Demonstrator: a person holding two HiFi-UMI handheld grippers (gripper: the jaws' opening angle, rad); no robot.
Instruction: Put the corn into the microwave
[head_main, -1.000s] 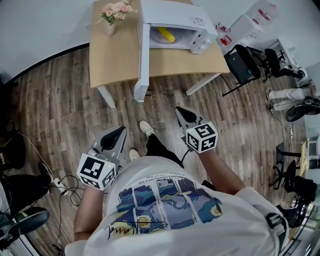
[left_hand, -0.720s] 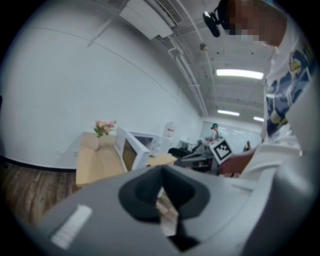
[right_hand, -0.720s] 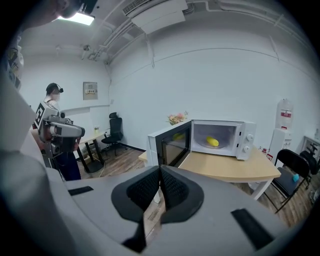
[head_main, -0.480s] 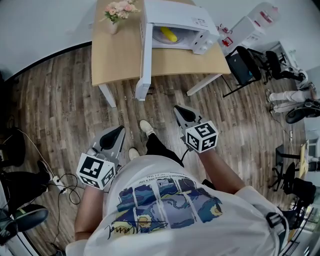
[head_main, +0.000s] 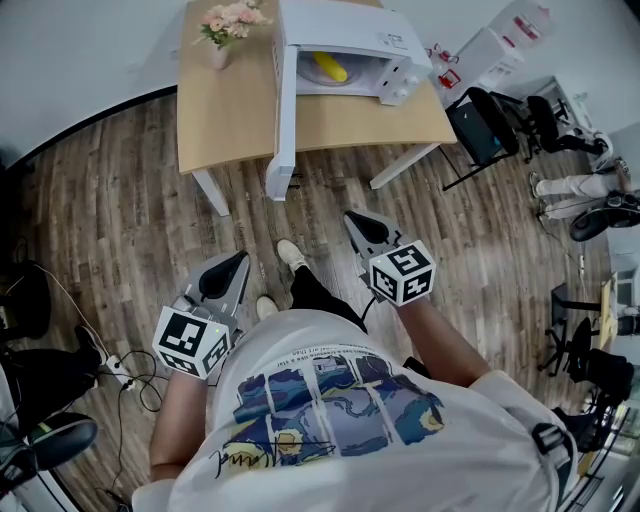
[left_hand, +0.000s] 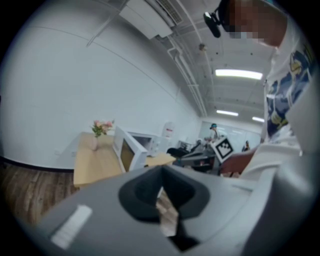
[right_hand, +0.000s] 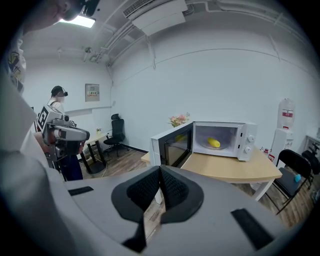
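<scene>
Both left gripper (head_main: 240, 259) and right gripper (head_main: 353, 216) are pressed together, empty; corn (head_main: 331, 67) lies in the microwave (head_main: 345, 25), label (head_main: 398, 42) unreadable.

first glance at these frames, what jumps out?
The white microwave on the wooden table at the top of the head view stands out, with its door swung wide open and the yellow corn lying inside. Nearer, the left tongs and right tongs are both shut and empty, held at the person's waist, well short of the table.
</scene>
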